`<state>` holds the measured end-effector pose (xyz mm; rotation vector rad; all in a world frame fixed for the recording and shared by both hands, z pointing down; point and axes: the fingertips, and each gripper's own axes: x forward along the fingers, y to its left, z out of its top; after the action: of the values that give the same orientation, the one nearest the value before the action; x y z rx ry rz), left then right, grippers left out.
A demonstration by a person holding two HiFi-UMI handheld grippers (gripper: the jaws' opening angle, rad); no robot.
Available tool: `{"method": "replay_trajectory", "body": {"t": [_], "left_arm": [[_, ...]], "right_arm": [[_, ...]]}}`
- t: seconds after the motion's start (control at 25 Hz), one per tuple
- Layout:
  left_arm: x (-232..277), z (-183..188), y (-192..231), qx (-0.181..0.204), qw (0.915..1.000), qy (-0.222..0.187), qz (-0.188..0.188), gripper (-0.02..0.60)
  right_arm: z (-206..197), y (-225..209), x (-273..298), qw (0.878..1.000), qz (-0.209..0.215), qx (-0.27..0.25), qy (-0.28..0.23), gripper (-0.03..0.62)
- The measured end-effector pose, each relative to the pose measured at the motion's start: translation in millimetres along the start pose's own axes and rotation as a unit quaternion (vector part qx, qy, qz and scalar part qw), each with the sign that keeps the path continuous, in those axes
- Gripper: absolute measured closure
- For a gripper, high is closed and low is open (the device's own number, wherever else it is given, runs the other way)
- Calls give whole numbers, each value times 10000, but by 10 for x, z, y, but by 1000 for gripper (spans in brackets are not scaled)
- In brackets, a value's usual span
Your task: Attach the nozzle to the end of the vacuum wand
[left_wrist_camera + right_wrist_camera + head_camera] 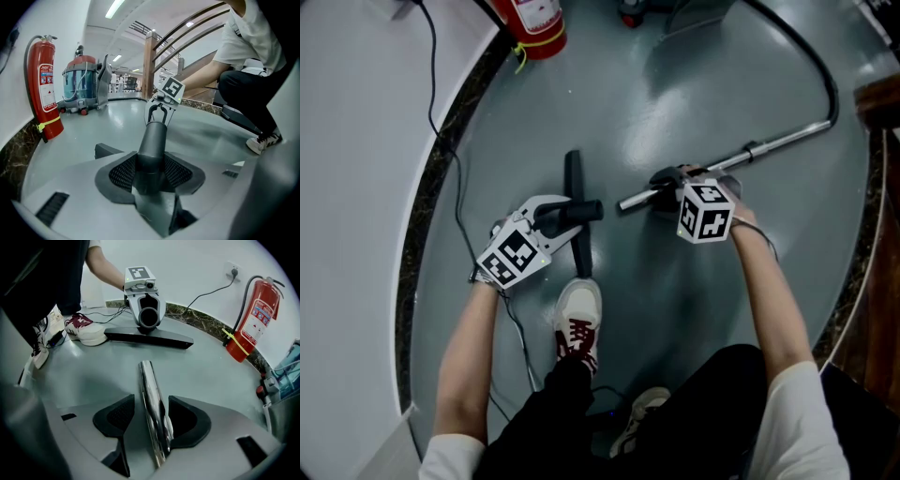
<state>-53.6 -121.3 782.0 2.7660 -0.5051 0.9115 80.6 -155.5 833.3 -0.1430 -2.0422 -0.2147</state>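
The black T-shaped nozzle [575,173] stands on the grey floor, and my left gripper [567,217] is shut on its round neck [154,140]. In the right gripper view the neck's open mouth [148,317] faces the chrome wand [149,390]. The wand [778,141] runs up and right to the hose, its free end a short gap from the neck. My right gripper [666,192] straddles the wand near that end. Its pads [115,416] stand off the tube, with a gap showing on the left side.
A red fire extinguisher [534,23] stands by the wall at the back left. The vacuum canister [86,84] is beyond it, with the black hose [811,66] curving to the wand. A white shoe [578,323] is planted just behind the nozzle bar. A cable [455,178] trails along the dark marble border.
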Motion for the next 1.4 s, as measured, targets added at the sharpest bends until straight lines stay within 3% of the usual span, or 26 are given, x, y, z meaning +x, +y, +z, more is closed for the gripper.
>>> {"method": "replay_trajectory", "body": {"t": [0.24, 0.48, 0.68, 1.4], "left_arm": [[10, 9, -8, 17, 10000, 9, -58, 405], [14, 17, 3, 35, 9999, 52, -95, 403], [44, 39, 40, -36, 9999, 91, -24, 403], [124, 72, 50, -197, 9988, 313, 305, 403]], "right_arm": [[-83, -29, 78, 9996, 14, -125, 238, 368], [-148, -1, 120, 9985, 310, -201, 415, 371], [-111, 75, 140, 9962, 549, -427, 533, 424], [20, -42, -59, 9986, 250, -181, 437, 425]]}}
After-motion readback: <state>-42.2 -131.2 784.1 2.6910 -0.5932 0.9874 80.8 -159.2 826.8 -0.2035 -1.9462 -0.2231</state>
